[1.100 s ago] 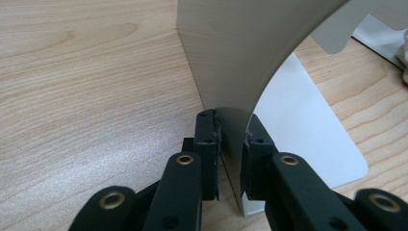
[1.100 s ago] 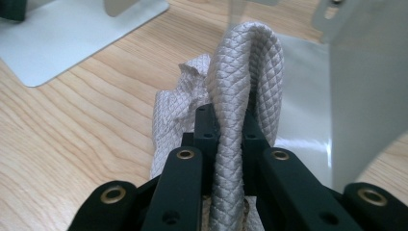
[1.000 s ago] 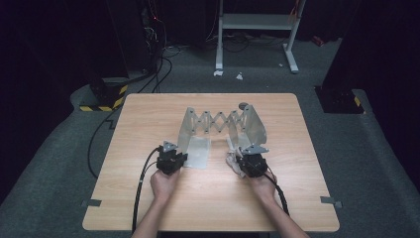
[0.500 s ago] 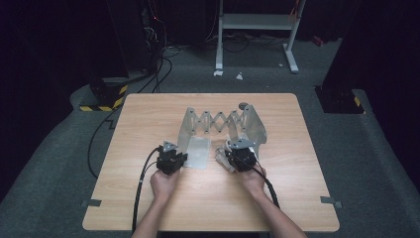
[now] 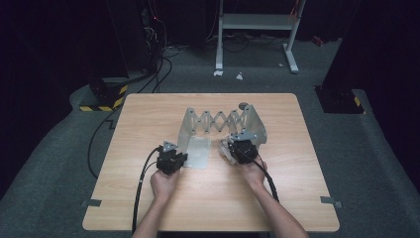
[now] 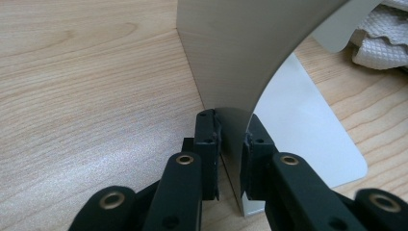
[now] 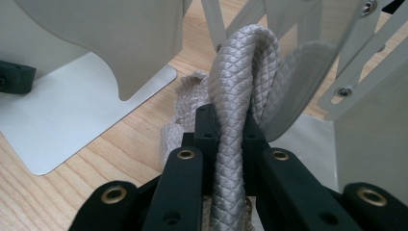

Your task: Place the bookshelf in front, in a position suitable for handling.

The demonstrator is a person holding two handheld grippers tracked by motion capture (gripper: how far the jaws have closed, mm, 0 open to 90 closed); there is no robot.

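Note:
A pale metal rack [image 5: 220,120] with scissor links joining two curved end plates stands mid-table. My left gripper [image 5: 179,155] [image 6: 232,131] is shut on the lower edge of the rack's left end plate [image 6: 240,57], where it meets the flat base plate [image 6: 303,125]. My right gripper [image 5: 234,147] [image 7: 231,120] is shut on a folded whitish quilted cloth [image 7: 243,72] [image 5: 225,148], held just off the table between the two end plates. The cloth's fold arches up over the jaws toward the scissor links [image 7: 346,72]. A corner of the cloth [image 6: 380,38] also appears in the left gripper view.
The wooden table [image 5: 148,114] has bare room on all sides of the rack. A small dark round thing [image 5: 243,105] lies behind the rack. On the dark floor beyond are cables [image 5: 158,64] and a white stand [image 5: 257,25].
My right gripper has carried the cloth leftward and a little upward, closer in between the rack's end plates. The left gripper and the rack have stayed put.

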